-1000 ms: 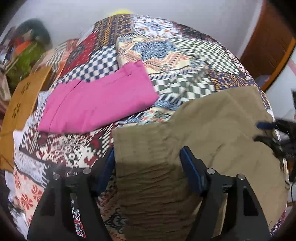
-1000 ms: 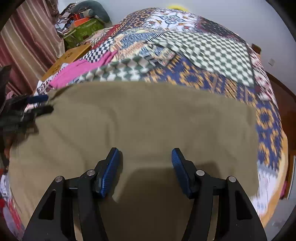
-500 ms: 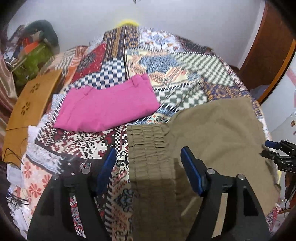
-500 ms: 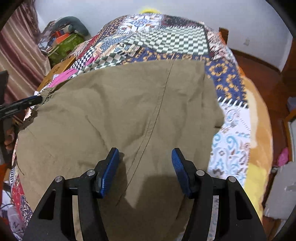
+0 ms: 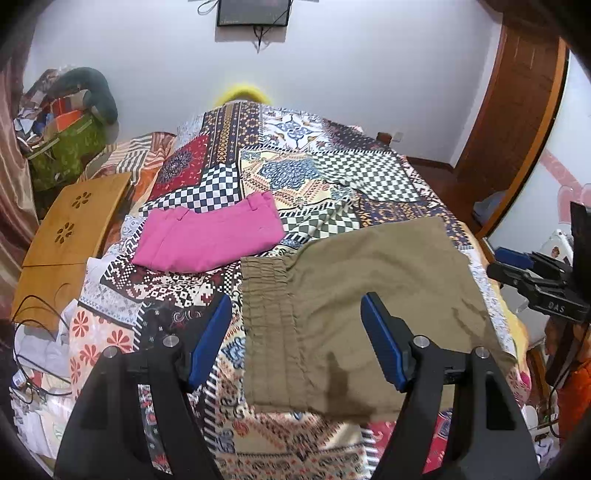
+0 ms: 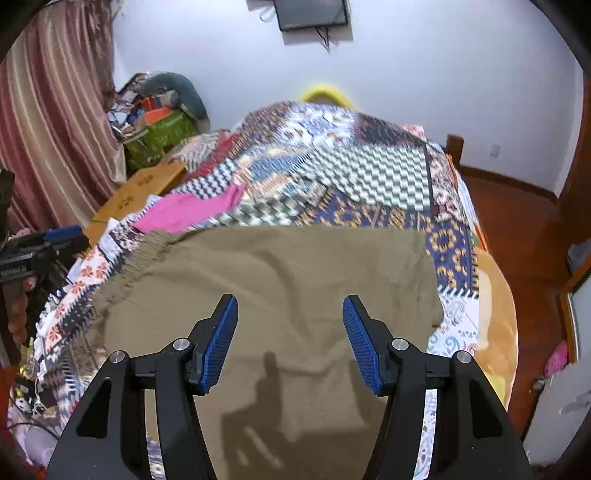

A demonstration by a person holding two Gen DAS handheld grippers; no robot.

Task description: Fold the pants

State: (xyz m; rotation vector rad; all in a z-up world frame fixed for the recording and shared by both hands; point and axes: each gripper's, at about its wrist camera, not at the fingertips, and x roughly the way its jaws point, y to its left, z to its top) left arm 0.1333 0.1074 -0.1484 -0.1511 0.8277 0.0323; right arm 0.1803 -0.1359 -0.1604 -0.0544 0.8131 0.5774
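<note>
Khaki pants point(image 5: 369, 295), folded flat on the patchwork bedspread point(image 5: 295, 177), filling the lower centre and right of the left wrist view; elastic gathered waistband point(image 5: 264, 295) along their left edge, running top to bottom of the frame. In the right wrist view, same pants point(image 6: 280, 295) across the whole lower half, waistband at upper left of the cloth, dark shadows of the tools cast low on the fabric.

Left gripper point(image 5: 295, 332) above the pants, blue-padded fingers point(image 5: 208, 336) wide apart, clamped on nothing; left finger over the bedspread just beside the waistband, right finger over the khaki cloth. No contact with the fabric visible. Also seen at the far left edge of the right wrist view point(image 6: 48, 240).

Right gripper point(image 6: 290, 336) likewise over the pants, fingers point(image 6: 360, 343) apart, nothing between them but cloth lying below. Visible too at the right edge of the left wrist view point(image 5: 517, 262).

Folded pink garment point(image 5: 210, 236) on the bedspread at centre left, near the khaki pants but apart from them. Wooden lap desk point(image 5: 70, 236) at far left beside the bed, green bag point(image 5: 66, 151) with clutter at upper left, dark wall-mounted screen point(image 5: 253, 13) at top centre, wooden door frame point(image 5: 517, 110) at upper right.
</note>
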